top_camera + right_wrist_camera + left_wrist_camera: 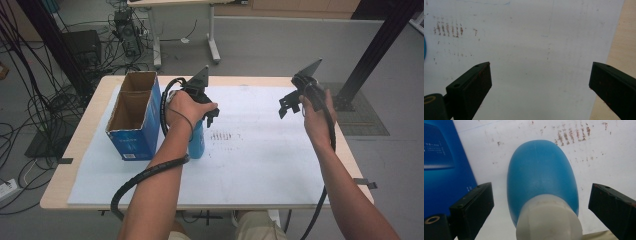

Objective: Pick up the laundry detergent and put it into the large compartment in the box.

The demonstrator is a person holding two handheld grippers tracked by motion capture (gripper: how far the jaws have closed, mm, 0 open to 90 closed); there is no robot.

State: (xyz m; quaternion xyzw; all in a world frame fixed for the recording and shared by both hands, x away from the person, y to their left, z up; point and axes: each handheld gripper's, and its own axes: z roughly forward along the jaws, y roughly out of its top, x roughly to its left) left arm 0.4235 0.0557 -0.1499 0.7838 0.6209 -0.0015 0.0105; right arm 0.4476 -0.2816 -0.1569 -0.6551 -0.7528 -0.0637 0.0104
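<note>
A blue bottle (197, 142) with a white cap stands upright on the white sheet (260, 165), just right of the blue cardboard box (134, 116). My left gripper (206, 116) hovers directly above it. In the left gripper view the bottle (541, 177) and its white cap (549, 218) sit between the wide-apart jaws, and neither jaw touches it; that gripper (541, 205) is open. My right gripper (289, 106) is held up over the right part of the sheet, open (540, 82), with only bare sheet between its jaws.
The blue box is open at the top and looks empty; its side (441, 170) stands close to the left jaw. Brown smudges (222, 135) mark the sheet's middle. The wooden table edge (621, 50) lies right of the sheet. Cables and table legs are on the floor beyond.
</note>
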